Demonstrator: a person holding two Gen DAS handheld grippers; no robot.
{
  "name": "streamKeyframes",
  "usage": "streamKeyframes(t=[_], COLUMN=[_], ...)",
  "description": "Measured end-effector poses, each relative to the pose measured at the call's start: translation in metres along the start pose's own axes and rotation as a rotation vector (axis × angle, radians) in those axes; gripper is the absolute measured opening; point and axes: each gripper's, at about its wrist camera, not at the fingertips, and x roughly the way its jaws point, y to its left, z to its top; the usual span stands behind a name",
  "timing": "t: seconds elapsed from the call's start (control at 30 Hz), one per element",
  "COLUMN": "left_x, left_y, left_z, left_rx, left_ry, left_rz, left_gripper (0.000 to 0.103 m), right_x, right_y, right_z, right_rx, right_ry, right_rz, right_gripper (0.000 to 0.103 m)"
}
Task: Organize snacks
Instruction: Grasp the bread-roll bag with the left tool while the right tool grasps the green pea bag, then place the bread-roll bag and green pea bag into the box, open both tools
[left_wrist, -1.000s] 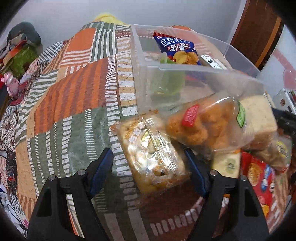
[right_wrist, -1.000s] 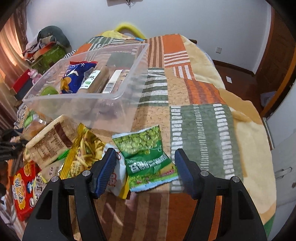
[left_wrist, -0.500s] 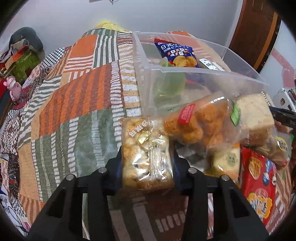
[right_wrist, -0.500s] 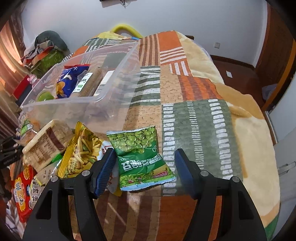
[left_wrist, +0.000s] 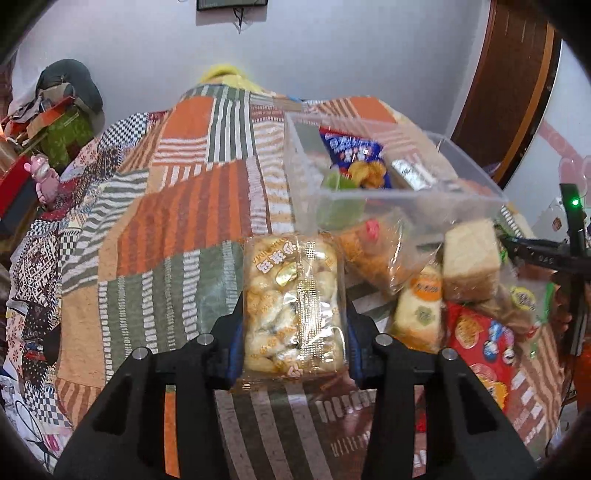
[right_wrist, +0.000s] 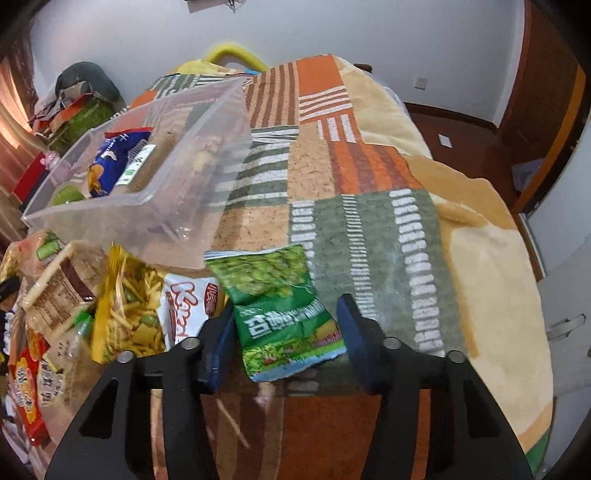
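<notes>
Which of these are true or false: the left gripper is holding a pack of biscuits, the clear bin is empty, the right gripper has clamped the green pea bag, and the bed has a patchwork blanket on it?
1. The left gripper holds a pack of biscuits. True.
2. The clear bin is empty. False: a blue chip bag and other snacks lie inside.
3. The right gripper has clamped the green pea bag. False: its jaws stand open on either side of the bag.
4. A patchwork blanket covers the bed. True.
</notes>
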Motion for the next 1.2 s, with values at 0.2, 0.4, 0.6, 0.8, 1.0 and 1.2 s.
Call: streamKeyframes(t=[0.2,0.4,0.6,0.8,1.0,1.2], left_x=[-0.019,-0.037,-0.041,-0.031,-0.004,0.03], left_y=[-0.006,-0.011,-0.03,-0.055,-0.076,-0.088], left_z=[0.011,0.03,0.048,0.067,0.087,0.106], left_rx=[0.013,0.012,0.051,0.088,0.103,0.093], left_ry=[-0.052,-0.115,-0.149,-0.166,-0.153,-0.118], left_rz=[0.013,0.002,-0.022,-0.054,-0.085,-0.105], left_gripper=[0.044,0.044,0.044,0.044,0.044,0.044], right_x=[-0.014,-0.047,-0.074,-0.08,-0.064,-0.043], right_y=[0.005,0.013,0.025,0.049,0.069,0.083], right_z=[-0.001,0.007,0.025,0.044,0.062,0.072], right_rx=[-0.019,-0.036,-0.056,-0.075,-0.063,-0.062], right_ry=[-0.032,-0.117,-0.213,-0.275,-0.291,-0.262], right_rz=[-0.024,-0.025,0.005,0.041,0.061,0.073], right_gripper=[0.028,0.026,0.026,0.026,0.026,0.026])
